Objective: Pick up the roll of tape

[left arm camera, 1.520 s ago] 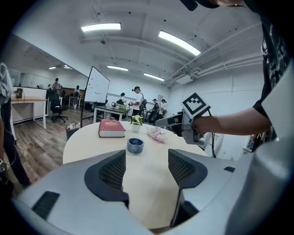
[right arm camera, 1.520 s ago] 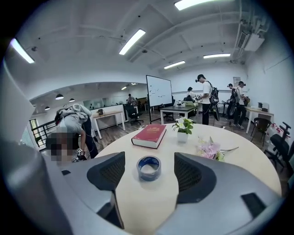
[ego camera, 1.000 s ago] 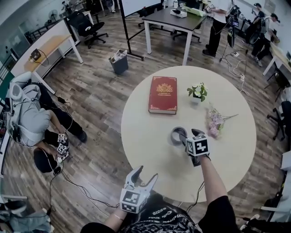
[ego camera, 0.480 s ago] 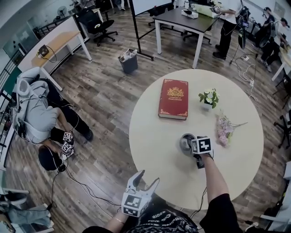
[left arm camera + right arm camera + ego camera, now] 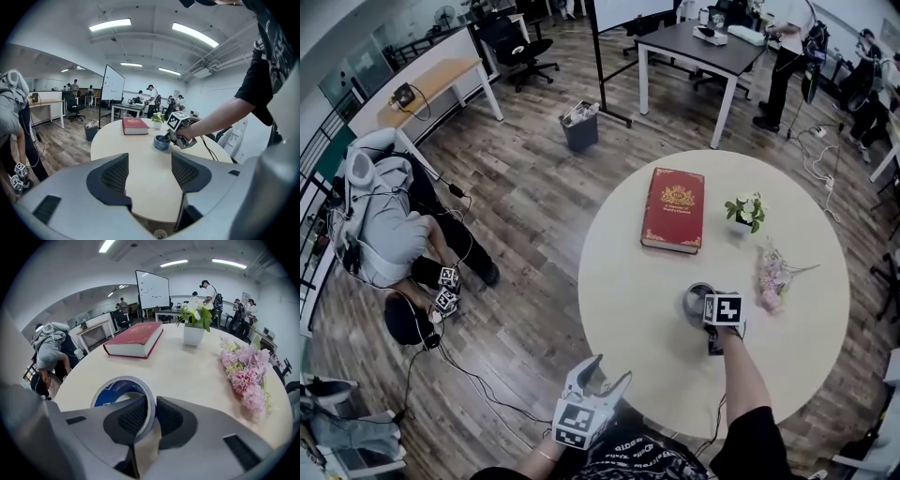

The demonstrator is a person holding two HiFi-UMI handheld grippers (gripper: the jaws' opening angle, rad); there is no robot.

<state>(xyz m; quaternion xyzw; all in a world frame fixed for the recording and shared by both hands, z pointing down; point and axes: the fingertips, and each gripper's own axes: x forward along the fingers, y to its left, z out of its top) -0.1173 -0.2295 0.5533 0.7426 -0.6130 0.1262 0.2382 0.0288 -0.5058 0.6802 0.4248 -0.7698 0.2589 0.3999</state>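
The roll of tape [image 5: 693, 299], white-rimmed with a blue printed core, lies flat on the round beige table [image 5: 628, 281]. In the right gripper view the roll of tape [image 5: 119, 389] sits just ahead, its near wall between the two pads. My right gripper [image 5: 152, 414] is closing, one finger inside the ring and one outside, pads against the wall. The head view has my right gripper [image 5: 704, 305] tipped down over the roll. My left gripper [image 5: 609, 370] hangs open and empty off the table's near edge. The left gripper view looks over the table at the roll of tape [image 5: 161, 142].
A red book [image 5: 675, 210] lies beyond the tape, with a small potted plant [image 5: 744, 212] and a bunch of pink flowers [image 5: 772, 278] to its right. A person [image 5: 384, 225] crouches on the wooden floor at left among cables. Desks and a bin stand further off.
My right gripper has come down over the tape and its jaws have narrowed from wide to pinching the roll's wall. The left gripper has shifted slightly.
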